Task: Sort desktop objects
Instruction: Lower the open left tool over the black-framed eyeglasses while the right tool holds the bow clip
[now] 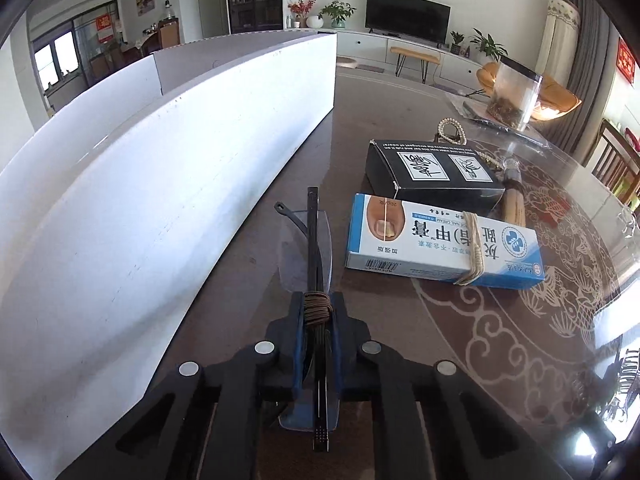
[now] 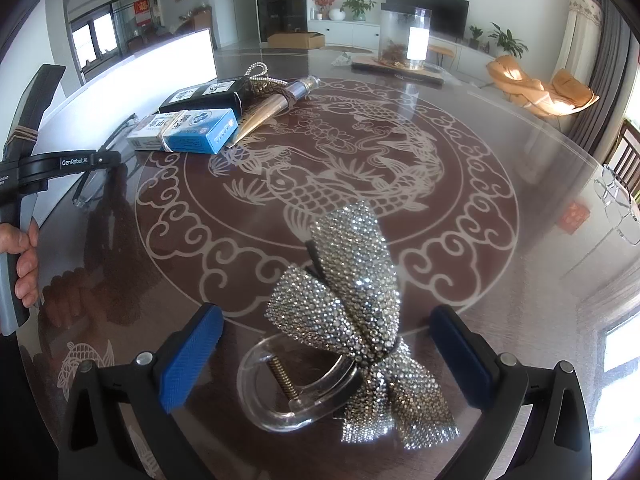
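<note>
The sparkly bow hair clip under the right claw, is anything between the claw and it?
No. The bow hair clip lies on the glass table between the open right claw's blue pads, with nothing over it.

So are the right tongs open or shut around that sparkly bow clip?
Open: right tongs stand clear either side of the bow clip.

The left hand-held gripper point(image 1: 318, 312) points steeply downward, its blue pads point(image 1: 297, 320) drawn together, clamping folded glasses point(image 1: 314, 240) that jut toward twelve o'clock. In the right wrist view a hand point(image 2: 24, 264) grips its handle at nine o'clock. The right hand-held gripper point(image 2: 326, 344) also tilts downward, jaws spread wide, blue pads point(image 2: 192, 356) at eight and four o'clock, touching nothing.
</note>
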A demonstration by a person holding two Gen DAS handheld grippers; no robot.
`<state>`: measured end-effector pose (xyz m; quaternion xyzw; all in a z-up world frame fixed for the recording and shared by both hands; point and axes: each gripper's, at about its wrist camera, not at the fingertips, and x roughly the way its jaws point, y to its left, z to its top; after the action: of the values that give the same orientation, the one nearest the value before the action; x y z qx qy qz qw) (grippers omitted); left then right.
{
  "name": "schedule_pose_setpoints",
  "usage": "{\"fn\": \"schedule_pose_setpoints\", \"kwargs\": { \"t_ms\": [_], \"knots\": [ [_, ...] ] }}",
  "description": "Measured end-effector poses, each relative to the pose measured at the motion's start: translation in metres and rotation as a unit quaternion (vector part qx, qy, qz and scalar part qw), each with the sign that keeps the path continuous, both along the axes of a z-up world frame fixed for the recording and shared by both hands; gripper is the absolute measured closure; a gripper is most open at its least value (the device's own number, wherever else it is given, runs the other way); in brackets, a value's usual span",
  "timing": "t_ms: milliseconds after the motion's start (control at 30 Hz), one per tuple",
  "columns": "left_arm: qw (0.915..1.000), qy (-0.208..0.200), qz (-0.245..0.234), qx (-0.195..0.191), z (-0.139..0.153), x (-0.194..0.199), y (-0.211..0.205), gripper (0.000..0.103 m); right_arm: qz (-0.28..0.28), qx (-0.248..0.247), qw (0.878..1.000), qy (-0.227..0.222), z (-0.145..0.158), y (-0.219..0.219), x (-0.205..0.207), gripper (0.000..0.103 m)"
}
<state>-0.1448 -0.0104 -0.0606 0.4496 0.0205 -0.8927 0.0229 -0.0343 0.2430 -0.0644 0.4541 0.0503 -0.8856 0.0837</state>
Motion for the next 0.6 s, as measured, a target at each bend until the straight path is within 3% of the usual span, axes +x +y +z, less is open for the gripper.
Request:
{"fn": "schedule_pose_setpoints", "kwargs": {
  "t_ms": [133, 300, 433, 500, 567, 600],
  "knots": [
    [0.9984, -0.009, -0.056, 0.006, 0.002, 0.035, 0.016, 0.092, 0.0, 0.0, 1.0, 0.0, 0.0, 0.0, 0.0, 0.0],
    [0.9878, -0.039, -0.148, 0.03, 0.006, 0.077, 0.054, 0.092, 0.0, 0.0, 1.0, 0.0, 0.0, 0.0, 0.0, 0.0],
    [0.9863, -0.033, -0.161, 0.003, 0.007, 0.09, 0.072, 0.088, 0.0, 0.0, 1.0, 0.0, 0.0, 0.0, 0.0, 0.0],
    [0.9872, -0.03, -0.157, -0.002, 0.007, 0.092, 0.072, 0.076, 0.0, 0.0, 1.0, 0.0, 0.0, 0.0, 0.0, 0.0],
    [0.9898, -0.035, -0.136, -0.024, 0.005, 0.091, 0.072, 0.022, 0.0, 0.0, 1.0, 0.0, 0.0, 0.0, 0.0, 0.0],
    [0.9909, -0.036, -0.124, -0.037, 0.004, 0.09, 0.071, 0.016, 0.0, 0.0, 1.0, 0.0, 0.0, 0.0, 0.0, 0.0]
  ]
}}
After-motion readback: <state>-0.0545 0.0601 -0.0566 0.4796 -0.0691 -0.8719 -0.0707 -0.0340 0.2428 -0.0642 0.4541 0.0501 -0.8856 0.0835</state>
